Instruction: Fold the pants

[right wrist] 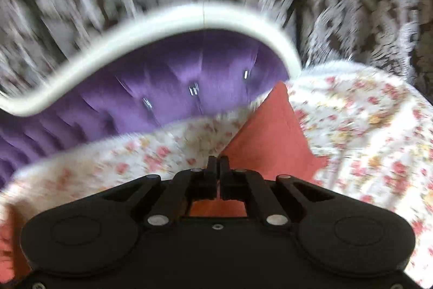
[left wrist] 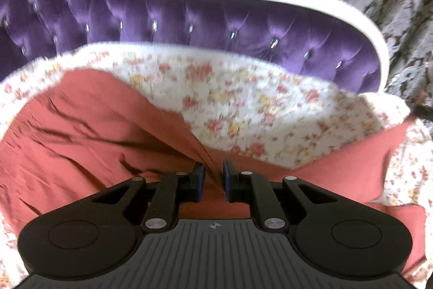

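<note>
Both grippers pinched the pants (left wrist: 81,132) near the purple headboard (left wrist: 162,26): left gripper (left wrist: 212,175) on a ridge, right gripper (right wrist: 217,167) nearly closed. The soft, limp cloth probably handles best by its edges.

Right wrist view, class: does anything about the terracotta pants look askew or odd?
Yes. The terracotta cotton pants stick up in a crooked pointed corner over the floral bedspread, pinched by the right gripper.

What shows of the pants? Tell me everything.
The pants are plain terracotta-red, a soft matte woven-looking cloth, creased and rumpled. They lie spread on a floral sheet before a purple tufted headboard. The left claw pinches a raised ridge of the cloth. The right claw is shut on another part, which rises to a pointed corner. No waistband or pockets can be made out.
</note>
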